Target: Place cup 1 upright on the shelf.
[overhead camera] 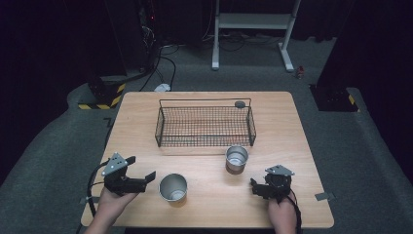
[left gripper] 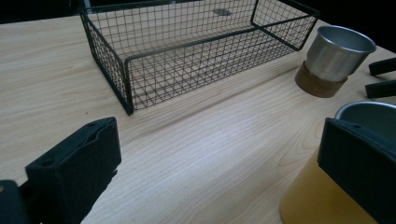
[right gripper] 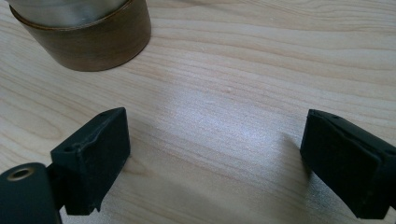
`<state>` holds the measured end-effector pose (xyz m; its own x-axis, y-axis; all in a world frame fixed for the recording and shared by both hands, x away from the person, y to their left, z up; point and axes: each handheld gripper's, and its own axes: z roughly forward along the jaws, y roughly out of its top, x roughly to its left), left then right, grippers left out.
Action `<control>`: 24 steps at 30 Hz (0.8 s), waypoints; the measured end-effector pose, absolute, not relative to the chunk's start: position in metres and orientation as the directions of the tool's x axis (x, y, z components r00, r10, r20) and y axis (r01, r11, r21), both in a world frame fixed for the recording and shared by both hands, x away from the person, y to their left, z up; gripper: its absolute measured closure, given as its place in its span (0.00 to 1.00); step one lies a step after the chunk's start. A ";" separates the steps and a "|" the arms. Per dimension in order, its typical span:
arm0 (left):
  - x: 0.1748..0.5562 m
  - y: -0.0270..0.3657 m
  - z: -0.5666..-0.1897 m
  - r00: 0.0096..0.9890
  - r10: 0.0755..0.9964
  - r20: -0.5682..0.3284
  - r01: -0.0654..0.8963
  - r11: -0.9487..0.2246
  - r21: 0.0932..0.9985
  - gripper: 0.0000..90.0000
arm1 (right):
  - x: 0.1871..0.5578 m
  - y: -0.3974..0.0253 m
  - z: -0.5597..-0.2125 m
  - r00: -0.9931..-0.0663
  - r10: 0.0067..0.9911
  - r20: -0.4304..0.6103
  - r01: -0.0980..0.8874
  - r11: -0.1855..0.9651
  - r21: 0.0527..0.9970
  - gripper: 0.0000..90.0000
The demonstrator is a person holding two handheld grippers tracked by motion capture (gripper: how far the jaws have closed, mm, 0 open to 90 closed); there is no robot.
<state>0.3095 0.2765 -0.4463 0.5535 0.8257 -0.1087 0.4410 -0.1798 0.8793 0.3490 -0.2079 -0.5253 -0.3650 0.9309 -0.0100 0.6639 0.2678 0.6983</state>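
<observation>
On the desk (overhead camera: 146, 122) we see a wire basket (overhead camera: 204, 126), then two metal cups. Our left gripper (overhead camera: 141, 181) rests low, jaws released, beside the yellow-based cup (overhead camera: 173, 187); our right gripper (overhead camera: 258, 187), jaws released too, points toward the brown-based cup (overhead camera: 236, 159).

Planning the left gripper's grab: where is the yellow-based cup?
High view: yellow-based cup stands near the table's front edge, just right of the open left gripper, left of the brown-based cup.
</observation>
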 end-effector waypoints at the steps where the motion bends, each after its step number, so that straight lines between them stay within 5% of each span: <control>1: 0.309 0.276 -0.446 0.554 0.826 -0.109 0.441 -0.180 0.879 0.00 | 0.349 -0.208 -0.525 -0.365 0.931 -0.010 0.664 0.268 0.698 0.09; 24: 0.286 0.238 -0.437 0.704 0.694 -0.150 0.384 -0.194 0.903 0.00 | 0.349 -0.208 -0.525 -0.365 0.931 -0.010 0.664 0.268 0.698 0.09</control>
